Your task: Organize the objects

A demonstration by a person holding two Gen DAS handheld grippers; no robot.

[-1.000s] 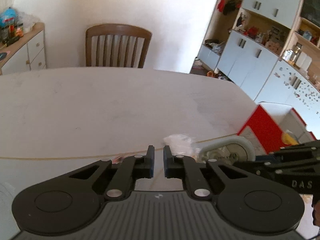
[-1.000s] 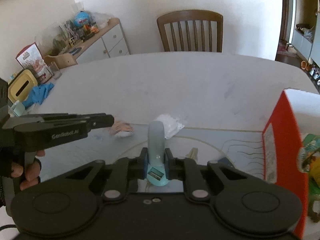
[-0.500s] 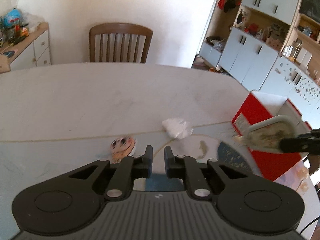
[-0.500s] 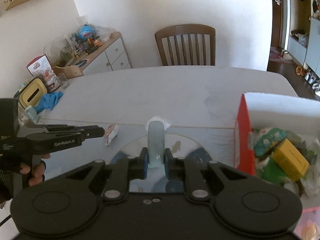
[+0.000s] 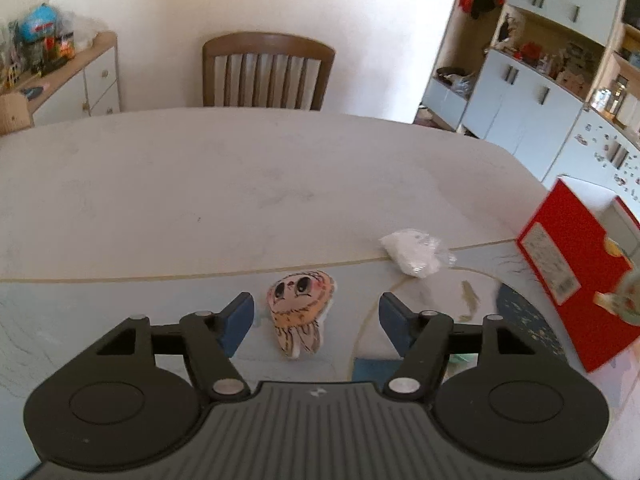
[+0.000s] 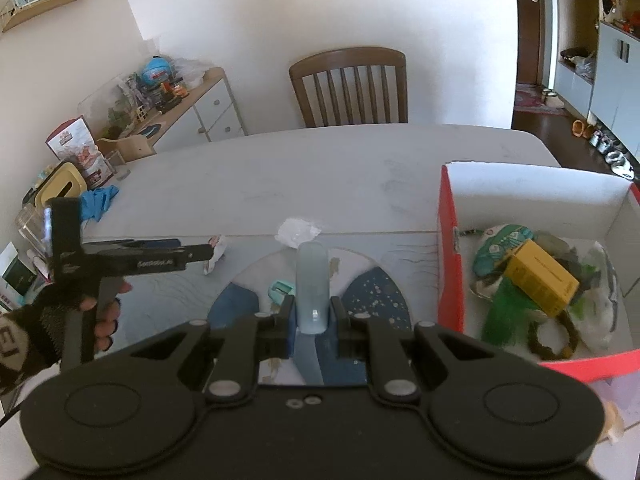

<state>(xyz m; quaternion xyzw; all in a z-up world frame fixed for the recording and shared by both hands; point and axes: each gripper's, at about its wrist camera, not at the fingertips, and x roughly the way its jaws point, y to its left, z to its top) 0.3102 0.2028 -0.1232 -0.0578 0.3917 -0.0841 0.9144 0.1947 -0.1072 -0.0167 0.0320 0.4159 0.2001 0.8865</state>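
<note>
My left gripper [image 5: 316,312] is open, its jaws on either side of a flat cartoon-face charm [image 5: 299,312] that lies on the table mat. The left gripper also shows from the side in the right wrist view [image 6: 208,251], next to the charm [image 6: 214,256]. My right gripper [image 6: 311,312] is shut on a pale blue flat object [image 6: 311,284] and holds it above the round mat, left of the red box [image 6: 446,256]. A white crumpled packet [image 5: 412,254] lies beyond the mat; it also shows in the right wrist view [image 6: 298,231].
The red box [image 5: 576,280] holds a yellow carton [image 6: 540,278], green packets and other items. A small teal item [image 6: 282,290] lies on the mat. A wooden chair [image 6: 348,86] stands at the far table edge. A sideboard [image 6: 188,104] with clutter is at left.
My left gripper has opened and moved over the cartoon charm. My right gripper has risen and pulled back with the pale blue object, bringing the red box's inside into view.
</note>
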